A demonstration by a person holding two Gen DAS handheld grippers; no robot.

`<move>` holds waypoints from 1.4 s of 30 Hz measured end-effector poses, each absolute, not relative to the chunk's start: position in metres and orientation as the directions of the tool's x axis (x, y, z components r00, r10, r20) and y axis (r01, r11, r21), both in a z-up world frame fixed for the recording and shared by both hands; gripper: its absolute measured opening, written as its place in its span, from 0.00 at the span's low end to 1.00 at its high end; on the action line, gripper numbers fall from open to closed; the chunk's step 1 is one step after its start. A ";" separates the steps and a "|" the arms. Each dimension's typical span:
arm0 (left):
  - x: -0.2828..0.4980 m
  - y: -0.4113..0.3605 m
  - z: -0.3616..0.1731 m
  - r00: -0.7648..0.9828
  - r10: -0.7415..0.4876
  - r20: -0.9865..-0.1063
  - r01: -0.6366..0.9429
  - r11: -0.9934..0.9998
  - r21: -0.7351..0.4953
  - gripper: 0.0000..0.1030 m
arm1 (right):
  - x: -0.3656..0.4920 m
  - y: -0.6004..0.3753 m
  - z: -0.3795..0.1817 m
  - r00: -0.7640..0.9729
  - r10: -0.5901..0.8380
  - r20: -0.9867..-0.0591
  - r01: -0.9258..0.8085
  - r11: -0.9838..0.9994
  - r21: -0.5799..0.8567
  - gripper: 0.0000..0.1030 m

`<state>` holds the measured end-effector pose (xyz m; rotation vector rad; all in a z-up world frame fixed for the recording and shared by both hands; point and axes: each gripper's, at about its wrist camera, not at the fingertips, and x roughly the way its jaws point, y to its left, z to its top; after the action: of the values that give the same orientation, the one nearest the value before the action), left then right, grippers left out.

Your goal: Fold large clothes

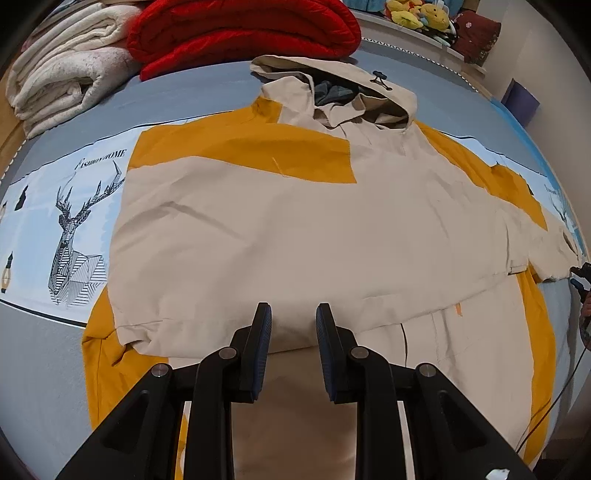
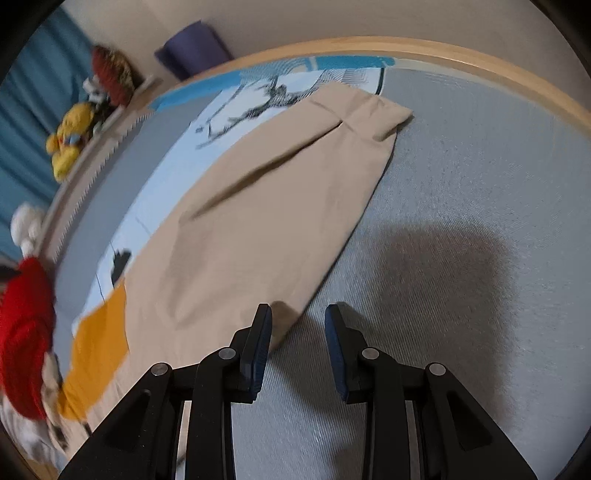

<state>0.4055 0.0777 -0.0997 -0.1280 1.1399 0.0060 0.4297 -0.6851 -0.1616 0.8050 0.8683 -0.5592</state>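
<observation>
Crowding the jacket's hood: red blanket, white blanket (both grippers released).

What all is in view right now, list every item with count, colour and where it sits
hooded jacket: one, beige and mustard, spread flat on the bed, one sleeve stretched out
bed cover: one, grey with a pale blue deer band, under the jacket
red blanket: one, red, folded beyond the hood
cream blanket: one, off-white, folded beside the red one
plush toys: several, mostly yellow, on the far ledge
left gripper: one, black, jaws open over the hem
right gripper: one, black, jaws open at the sleeve's edge
</observation>
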 end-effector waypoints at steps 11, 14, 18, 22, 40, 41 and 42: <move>0.405 0.097 -0.084 0.443 -0.076 -0.893 -0.118 0.983 -0.143 0.22 | 0.449 -0.659 -0.124 0.604 -0.268 -0.750 0.695 0.639 0.331 0.03; 0.404 0.105 -0.076 0.456 -0.075 -0.887 -0.137 0.979 -0.153 0.22 | 0.460 -0.623 -0.083 0.632 -0.323 -0.705 0.651 0.715 0.255 0.03; 0.402 0.119 -0.065 0.473 -0.079 -0.877 -0.170 0.969 -0.179 0.22 | 0.477 -0.526 -0.015 0.736 -0.277 -0.618 0.476 0.861 0.180 0.03; 0.399 0.135 -0.057 0.477 -0.075 -0.875 -0.209 0.958 -0.196 0.22 | 0.483 -0.381 0.024 0.818 -0.037 -0.574 0.154 0.975 0.157 0.03; 0.387 0.162 -0.037 0.496 -0.118 -0.860 -0.232 0.937 -0.262 0.22 | 0.408 -0.235 -0.010 0.569 0.326 -0.755 -0.020 0.923 0.384 0.48; 0.387 0.160 -0.038 0.494 -0.118 -0.861 -0.227 0.939 -0.259 0.22 | 0.406 -0.246 -0.019 0.561 0.319 -0.764 0.017 0.918 0.396 0.48; 0.388 0.155 -0.039 0.492 -0.121 -0.862 -0.217 0.942 -0.256 0.22 | 0.405 -0.256 -0.029 0.549 0.305 -0.778 0.065 0.913 0.403 0.48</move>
<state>0.3877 0.1554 -0.0392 -0.3538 1.0609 0.0598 0.4055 -0.2560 -0.0293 0.4135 0.9862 0.1466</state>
